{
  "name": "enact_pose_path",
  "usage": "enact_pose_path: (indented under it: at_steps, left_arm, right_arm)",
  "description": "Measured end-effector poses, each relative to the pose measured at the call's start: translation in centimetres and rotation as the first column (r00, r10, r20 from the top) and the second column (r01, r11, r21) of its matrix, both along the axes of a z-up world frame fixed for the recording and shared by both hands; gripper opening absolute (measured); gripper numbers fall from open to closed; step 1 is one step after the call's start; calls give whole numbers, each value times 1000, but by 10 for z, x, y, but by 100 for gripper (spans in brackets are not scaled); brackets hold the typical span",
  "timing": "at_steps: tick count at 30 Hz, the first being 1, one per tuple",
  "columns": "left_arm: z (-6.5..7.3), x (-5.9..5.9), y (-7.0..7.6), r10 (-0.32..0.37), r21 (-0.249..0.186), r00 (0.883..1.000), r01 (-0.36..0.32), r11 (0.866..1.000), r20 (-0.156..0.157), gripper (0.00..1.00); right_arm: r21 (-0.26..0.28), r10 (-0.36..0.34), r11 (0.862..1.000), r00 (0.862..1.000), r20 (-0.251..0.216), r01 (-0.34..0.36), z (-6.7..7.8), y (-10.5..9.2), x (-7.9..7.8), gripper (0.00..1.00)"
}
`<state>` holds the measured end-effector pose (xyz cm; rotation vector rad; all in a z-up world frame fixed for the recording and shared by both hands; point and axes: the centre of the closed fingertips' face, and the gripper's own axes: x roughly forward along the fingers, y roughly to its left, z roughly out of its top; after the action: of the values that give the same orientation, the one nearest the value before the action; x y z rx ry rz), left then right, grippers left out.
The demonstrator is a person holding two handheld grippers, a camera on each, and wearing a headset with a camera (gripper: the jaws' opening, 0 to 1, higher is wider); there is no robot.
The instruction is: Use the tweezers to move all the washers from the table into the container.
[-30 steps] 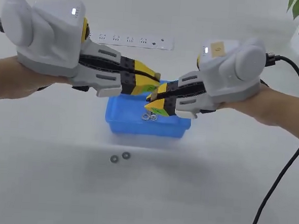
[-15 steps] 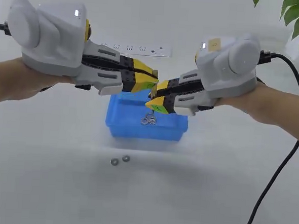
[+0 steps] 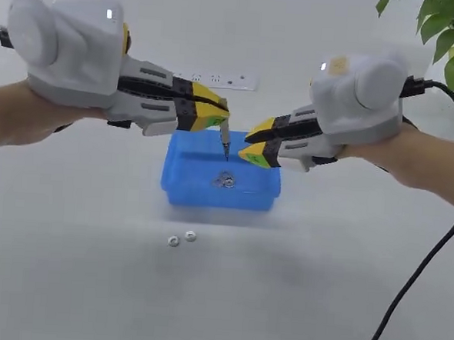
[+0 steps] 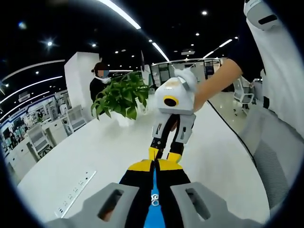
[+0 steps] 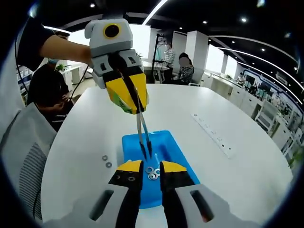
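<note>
My left gripper point(image 3: 222, 117) is shut on metal tweezers point(image 3: 225, 142), which point down over the blue container point(image 3: 179, 190). From the right gripper view the tweezers point(image 5: 142, 137) hang from the left gripper point(image 5: 134, 109) with their tips just above the container point(image 5: 166, 142). Several washers point(image 3: 226, 181) lie inside it. Two washers point(image 3: 182, 238) rest on the table in front of it. My right gripper point(image 3: 252, 143) hovers to the right of the tweezers, its jaws a little apart with nothing between them. In the left gripper view the right gripper point(image 4: 164, 154) faces my left gripper point(image 4: 155, 164).
A white power strip point(image 3: 232, 82) lies on the table behind the container. A potted plant point(image 3: 443, 37) stands at the far right. A black cable point(image 3: 422, 251) trails from the right gripper across the table. People sit at the far end of the room.
The right gripper has drawn back to the right, away from the tweezers. The tweezers have lifted out of the container. The camera has shifted slightly.
</note>
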<state>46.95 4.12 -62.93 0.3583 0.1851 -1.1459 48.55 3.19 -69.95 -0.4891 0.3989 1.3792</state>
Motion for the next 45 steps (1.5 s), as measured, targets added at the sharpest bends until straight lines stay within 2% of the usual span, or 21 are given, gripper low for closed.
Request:
enact_pose_path:
  at_steps: [6,9,12,15,16,17,18,20,29,30,31,33,36,38,42,45]
  left_arm:
    - [-2,-1,3,5,20,1000,-5,1000,5,5]
    - [-2,-2,4,6,20,1000,-6,1000,7,5]
    - [-4,-6,7,4,21,1000,-5,1000,6,5]
    - [-8,-10,11,5,30,1000,-5,1000,2,5]
    - [-8,-11,12,6,30,1000,-6,1000,1,5]
    - [-9,-14,13,9,26,1000,-9,1000,0,5]
    - [-9,-15,15,10,26,1000,-10,1000,0,5]
    - [-10,-19,17,14,24,1000,-13,1000,0,5]
    - [-7,-39,21,23,12,1000,-23,1000,19,5]
    - [-7,-42,21,22,10,1000,-22,1000,18,5]
    - [-6,-45,21,21,5,1000,-21,1000,17,5]
    - [-5,-51,20,23,-3,1000,-23,1000,17,5]
    - [-4,-61,18,24,-23,1000,-23,999,13,5]
    - [-7,-67,17,23,-19,1000,-23,1000,9,5]
    - [-19,-76,19,35,-17,999,-36,999,-16,5]
    - [-27,-79,23,53,-8,998,-54,999,-21,5]
  right_arm:
    - [5,-53,999,999,-12,53,-1,-19,-1,18]
    - [39,-96,995,995,-38,97,3,-30,-4,22]
    - [35,-118,992,993,-25,119,3,-41,-8,25]
    - [47,-134,990,991,-27,135,3,-52,-18,28]
    - [43,-137,990,990,-17,137,2,-54,-21,30]
    - [29,-153,988,988,24,152,0,-60,-21,32]
    - [29,-156,987,987,29,155,-1,-62,-24,35]
    - [30,-165,986,986,25,164,-4,-67,-33,41]
    - [2,-179,984,983,31,179,-21,-84,-68,54]
    - [-20,-169,985,984,59,170,-26,-87,-72,58]
    - [-30,-167,985,983,74,170,-28,-89,-74,60]
    - [-29,-174,984,982,72,177,-32,-89,-80,64]
    - [2,-189,982,981,53,189,-31,-88,-87,71]
    - [10,-169,986,984,47,169,-31,-85,-97,80]
    - [11,-135,991,990,37,135,-34,-80,-116,87]
    - [7,-121,993,992,20,121,-40,-77,-125,89]
